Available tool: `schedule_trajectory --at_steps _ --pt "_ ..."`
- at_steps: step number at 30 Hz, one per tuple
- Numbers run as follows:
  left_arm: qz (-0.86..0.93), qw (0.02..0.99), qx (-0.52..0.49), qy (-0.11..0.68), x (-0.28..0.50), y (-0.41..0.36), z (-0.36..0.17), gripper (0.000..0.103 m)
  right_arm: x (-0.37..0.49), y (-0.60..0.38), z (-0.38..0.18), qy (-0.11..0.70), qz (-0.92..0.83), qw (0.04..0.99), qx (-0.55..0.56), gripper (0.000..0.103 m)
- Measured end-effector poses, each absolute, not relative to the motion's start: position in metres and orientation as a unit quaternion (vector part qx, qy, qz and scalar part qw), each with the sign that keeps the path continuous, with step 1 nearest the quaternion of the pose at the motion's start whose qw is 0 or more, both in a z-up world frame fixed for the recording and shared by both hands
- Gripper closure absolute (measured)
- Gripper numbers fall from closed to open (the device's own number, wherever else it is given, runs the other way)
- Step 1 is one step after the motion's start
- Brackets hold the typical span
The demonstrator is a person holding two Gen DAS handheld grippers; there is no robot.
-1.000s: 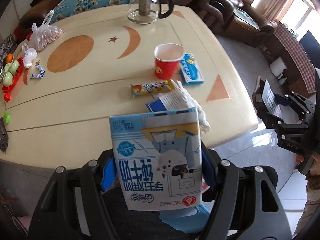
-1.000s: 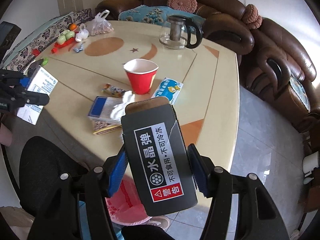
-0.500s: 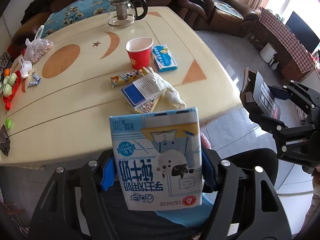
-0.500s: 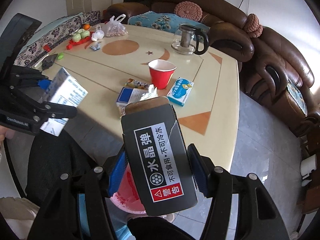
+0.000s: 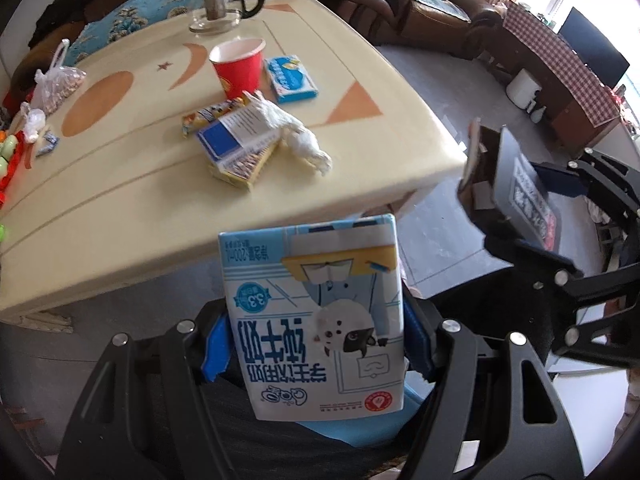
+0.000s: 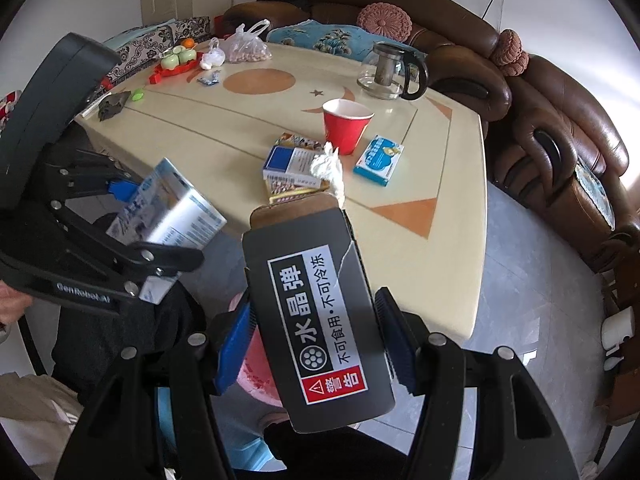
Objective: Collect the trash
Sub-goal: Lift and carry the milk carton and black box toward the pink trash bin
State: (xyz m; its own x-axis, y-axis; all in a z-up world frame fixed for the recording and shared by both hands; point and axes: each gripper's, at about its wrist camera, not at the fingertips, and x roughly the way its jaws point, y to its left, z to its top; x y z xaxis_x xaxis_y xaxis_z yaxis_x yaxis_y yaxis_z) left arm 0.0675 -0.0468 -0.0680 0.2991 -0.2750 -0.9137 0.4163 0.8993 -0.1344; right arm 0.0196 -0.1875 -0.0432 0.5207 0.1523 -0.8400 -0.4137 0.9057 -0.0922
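Tongs point(image 5: 316, 336) tilted down, clamping milk carton point(image 5: 312, 312)

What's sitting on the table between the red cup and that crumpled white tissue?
Nothing separate: in the right wrist view the crumpled white tissue reaches right up to the red cup's base, lying partly over the blue-and-white box.

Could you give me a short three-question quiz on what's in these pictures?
1. True or false: the left gripper holds a blue and white milk carton.
2. What is the right gripper clamped on? A) the red paper cup B) a black box C) the glass teapot
3. Fill in: the crumpled white tissue lies on the ____.

Key: 1 true; 2 B; 3 table.
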Motion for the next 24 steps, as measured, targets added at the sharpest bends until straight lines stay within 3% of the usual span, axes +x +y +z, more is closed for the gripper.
schedule_trajectory --at_steps 24 --pt "-0.222 0.781 0.093 0.577 0.045 -0.085 -0.154 0.035 0.000 -0.202 -0.124 0.496 0.141 0.845 -0.140 0.045"
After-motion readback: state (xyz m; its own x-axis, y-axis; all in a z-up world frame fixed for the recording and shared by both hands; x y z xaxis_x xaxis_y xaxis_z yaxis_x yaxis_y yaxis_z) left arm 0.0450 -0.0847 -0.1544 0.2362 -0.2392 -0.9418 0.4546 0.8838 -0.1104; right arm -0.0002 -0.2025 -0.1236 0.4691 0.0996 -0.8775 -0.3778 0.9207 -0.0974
